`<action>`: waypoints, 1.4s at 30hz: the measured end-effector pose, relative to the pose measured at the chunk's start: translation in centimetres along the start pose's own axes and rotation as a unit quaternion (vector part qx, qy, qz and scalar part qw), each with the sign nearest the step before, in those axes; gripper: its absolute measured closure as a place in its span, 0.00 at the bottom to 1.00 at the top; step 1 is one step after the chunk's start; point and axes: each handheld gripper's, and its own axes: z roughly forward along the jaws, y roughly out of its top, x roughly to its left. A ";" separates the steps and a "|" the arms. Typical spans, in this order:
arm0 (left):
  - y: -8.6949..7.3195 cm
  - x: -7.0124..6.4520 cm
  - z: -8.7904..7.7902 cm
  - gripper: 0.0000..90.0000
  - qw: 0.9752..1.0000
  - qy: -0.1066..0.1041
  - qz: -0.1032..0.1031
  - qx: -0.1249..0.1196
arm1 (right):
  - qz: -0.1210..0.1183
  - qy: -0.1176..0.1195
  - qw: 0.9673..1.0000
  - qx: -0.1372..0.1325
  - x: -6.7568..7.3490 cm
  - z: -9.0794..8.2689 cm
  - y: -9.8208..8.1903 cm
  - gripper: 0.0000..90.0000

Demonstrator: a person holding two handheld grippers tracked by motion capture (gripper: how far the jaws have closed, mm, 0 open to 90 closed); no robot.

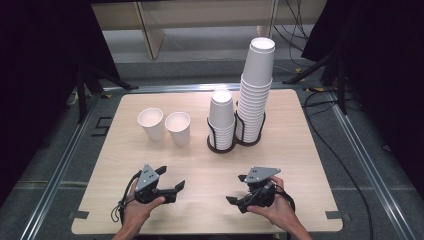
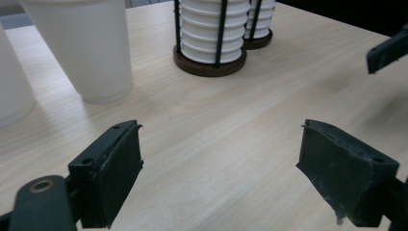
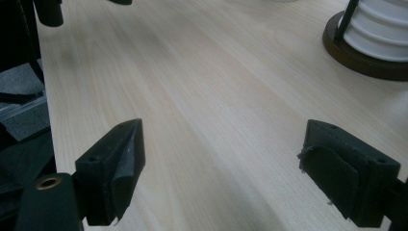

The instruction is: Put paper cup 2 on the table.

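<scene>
I have both tools low over the near edge of the table (image 1: 300, 200), and neither holds anything. My left gripper (image 1: 172, 179) has its jaws spread wide with bare wood between them in the left gripper view; my right gripper (image 1: 236, 189) is spread just as wide, pointing across toward the left one.

Ahead of the left gripper, toward the far left part of the table, stand two loose paper cups (image 1: 165, 126), upright, mouths up, just beside each other. The nearer one (image 2: 82, 45) lies forward and left of my left jaws, so I judge the left hand has the shorter reach.

Right of them, near the table's middle, the short cup stack (image 1: 221, 120) sits in its wire holder, touching the tall cup stack (image 1: 255, 90) behind it. Nothing stands between my left gripper and the loose cups.
</scene>
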 end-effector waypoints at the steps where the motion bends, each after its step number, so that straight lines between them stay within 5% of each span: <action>1: -0.1 -0.1 -0.1 0.16 1.000 -0.005 0.000 0.001 | 0.003 0.000 1.000 -0.002 0.0 0.0 0.0 0.18; 22: -1.2 -2.9 -2.2 0.16 0.998 -0.047 0.041 0.014 | 0.009 0.004 1.000 -0.006 0.2 -0.1 -0.5 0.18; 29: -1.5 -3.9 -2.3 0.16 0.997 -0.071 0.034 0.001 | 0.006 0.009 1.000 -0.006 0.5 -0.1 -0.8 0.18; 34: -1.6 -4.2 -1.9 0.16 0.996 -0.068 0.048 0.023 | -0.002 0.011 1.000 -0.003 0.6 -0.1 -0.9 0.18; 42: -1.4 -3.4 -1.8 0.16 0.998 -0.054 0.042 0.004 | -0.007 0.020 1.000 0.004 0.8 0.2 -0.9 0.18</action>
